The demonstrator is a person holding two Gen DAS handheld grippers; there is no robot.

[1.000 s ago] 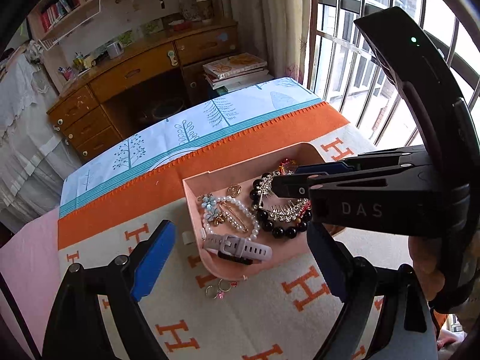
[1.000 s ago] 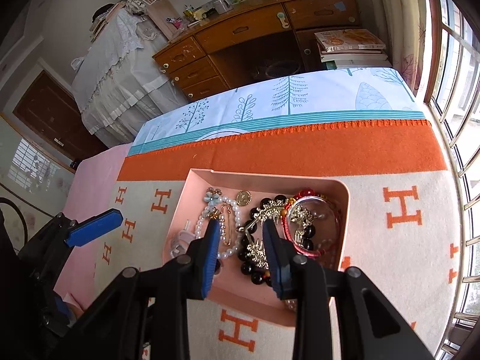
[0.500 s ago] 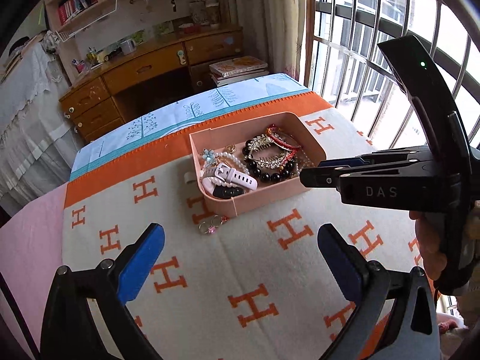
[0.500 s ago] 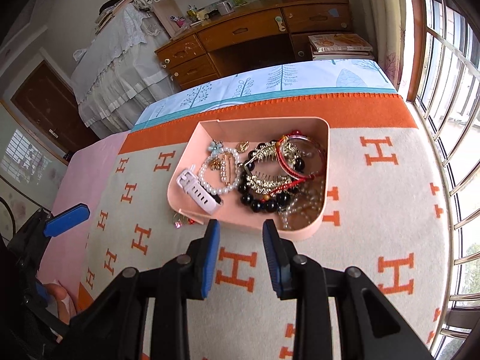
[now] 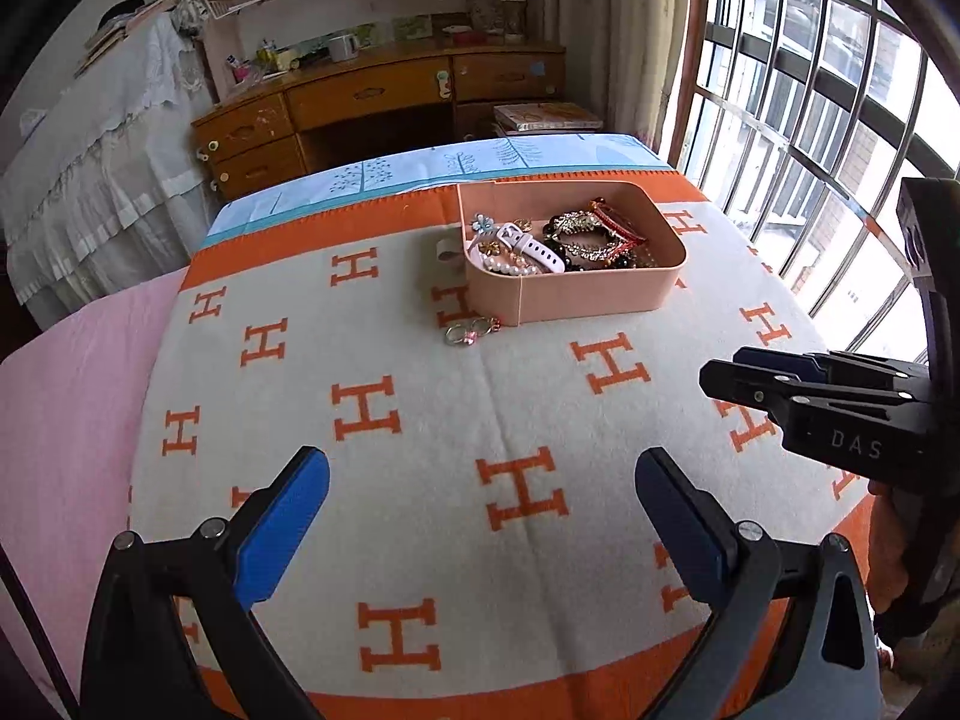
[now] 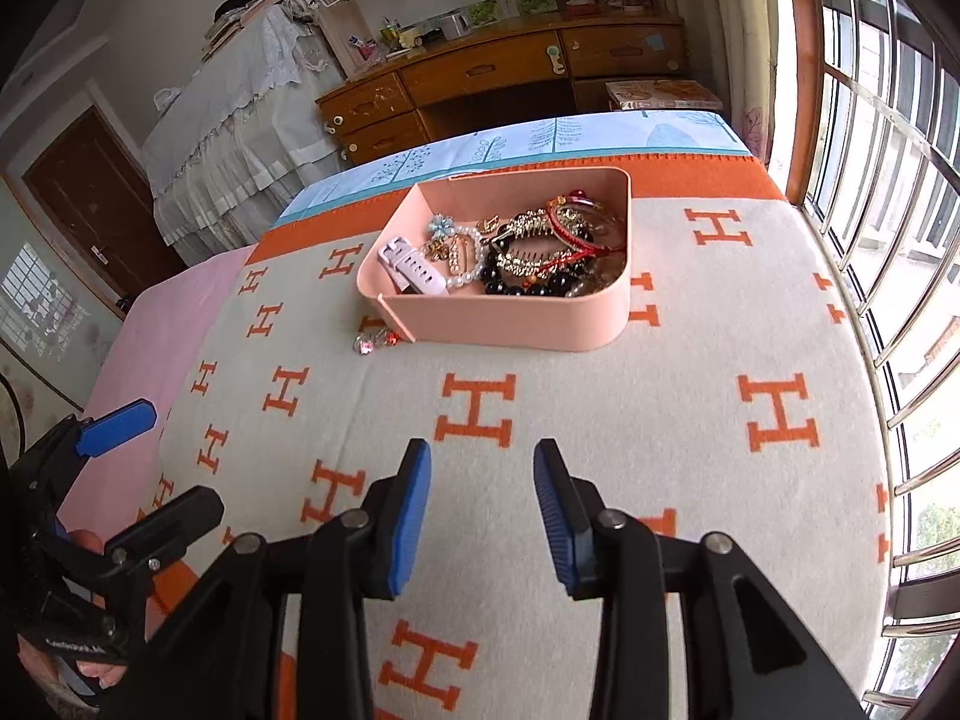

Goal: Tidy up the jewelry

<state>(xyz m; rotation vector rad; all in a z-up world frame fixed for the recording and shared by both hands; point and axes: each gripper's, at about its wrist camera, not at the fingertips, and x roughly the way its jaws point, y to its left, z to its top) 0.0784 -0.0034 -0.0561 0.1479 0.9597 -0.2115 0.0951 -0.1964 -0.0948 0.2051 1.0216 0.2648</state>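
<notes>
Right wrist view: rings (image 6: pixel 376 341) left of centre, touching pink tray (image 6: pixel 510 318), up-left of right gripper (image 6: pixel 483 516), empty, jaws opening. Left gripper (image 5: pixel 480 516) wide, empty, no nearer.

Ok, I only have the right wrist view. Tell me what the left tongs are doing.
Observer: The left tongs are wide open with nothing between them, only the H-patterned blanket below.
Operator: Check outside the tray's left wall. It's hidden from me.
Observer: A small white piece lies on the blanket just outside the pink tray, beside that wall. I cannot tell what it is.
Operator: Now describe my right tongs from the side.
Observer: In the left wrist view the right tongs hang over the blanket, well short of the tray. Their jaws are opening, empty, and a hand grips the handle below.
</notes>
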